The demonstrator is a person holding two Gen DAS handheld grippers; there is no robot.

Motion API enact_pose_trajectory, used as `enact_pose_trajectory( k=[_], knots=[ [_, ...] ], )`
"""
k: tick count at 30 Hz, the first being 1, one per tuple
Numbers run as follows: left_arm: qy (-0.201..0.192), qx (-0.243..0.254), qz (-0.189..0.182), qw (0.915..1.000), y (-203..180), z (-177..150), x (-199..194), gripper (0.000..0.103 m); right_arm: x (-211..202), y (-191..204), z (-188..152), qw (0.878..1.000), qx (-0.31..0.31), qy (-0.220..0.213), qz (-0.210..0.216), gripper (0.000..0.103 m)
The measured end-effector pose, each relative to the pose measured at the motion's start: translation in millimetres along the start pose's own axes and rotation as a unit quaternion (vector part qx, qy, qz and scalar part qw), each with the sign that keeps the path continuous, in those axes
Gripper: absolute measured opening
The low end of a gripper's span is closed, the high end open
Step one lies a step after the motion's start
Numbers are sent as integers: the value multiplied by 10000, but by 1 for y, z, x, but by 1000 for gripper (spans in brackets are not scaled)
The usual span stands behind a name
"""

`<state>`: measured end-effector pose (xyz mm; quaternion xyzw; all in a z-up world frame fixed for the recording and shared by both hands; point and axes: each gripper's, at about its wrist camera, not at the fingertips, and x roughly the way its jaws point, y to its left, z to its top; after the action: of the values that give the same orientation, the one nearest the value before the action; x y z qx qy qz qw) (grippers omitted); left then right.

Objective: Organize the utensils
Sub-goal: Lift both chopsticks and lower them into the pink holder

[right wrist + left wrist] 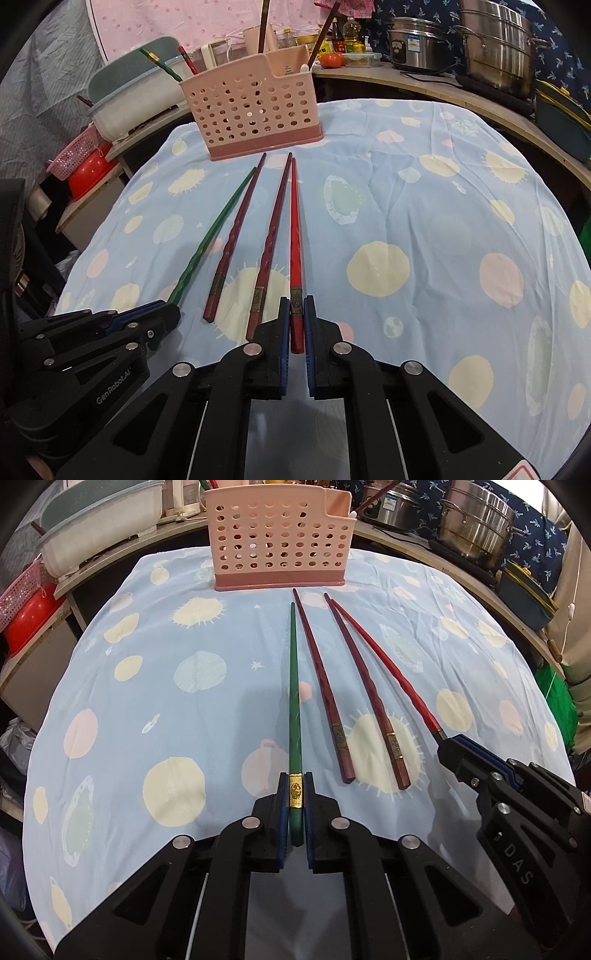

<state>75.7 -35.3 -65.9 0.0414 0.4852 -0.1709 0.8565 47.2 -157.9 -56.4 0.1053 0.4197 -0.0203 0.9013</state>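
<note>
A light blue tablecloth (155,657) printed with pale yellow and pink circles covers the table. Behind it, a curved shelf holds a white basin (99,520), a rice cooker (415,44) and a stacked steel pot (476,520), with bottles (351,35) lined up alongside. A red bowl (90,173) sits lower left beneath a pink basket (75,155).

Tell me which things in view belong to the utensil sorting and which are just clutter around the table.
Part of the job:
green chopstick, clamped in the left gripper
bright red chopstick, clamped in the right gripper
two dark red chopsticks on the cloth
pink holder

Just lying about:
steel pots
rice cooker
red basin
white tub
</note>
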Motion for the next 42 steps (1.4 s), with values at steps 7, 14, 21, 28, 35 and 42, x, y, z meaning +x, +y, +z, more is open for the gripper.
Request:
enact_pose_trajectory(
  k=[7,14,21,28,35,42],
  knots=[
    [-179,-121,-66,9997,4,5,-20,7,-26,-1,5,9996,57,-253,135,8],
    [-452,-261,-144,9985,10,17,-46,7,-55,0,19,9979,101,-605,220,8],
    [-792,-396,-215,9958,16,33,-75,7,-79,0,36,9954,145,-906,280,8],
    [-1155,-434,-222,9921,20,54,-103,7,-100,0,55,9925,184,-1160,336,8],
    [-1494,-357,-198,9879,21,80,-127,7,-121,2,83,9881,157,-1481,383,8],
    [-1811,-281,-125,9830,21,111,-144,7,-132,4,114,9825,112,-1809,422,8]
  ],
)
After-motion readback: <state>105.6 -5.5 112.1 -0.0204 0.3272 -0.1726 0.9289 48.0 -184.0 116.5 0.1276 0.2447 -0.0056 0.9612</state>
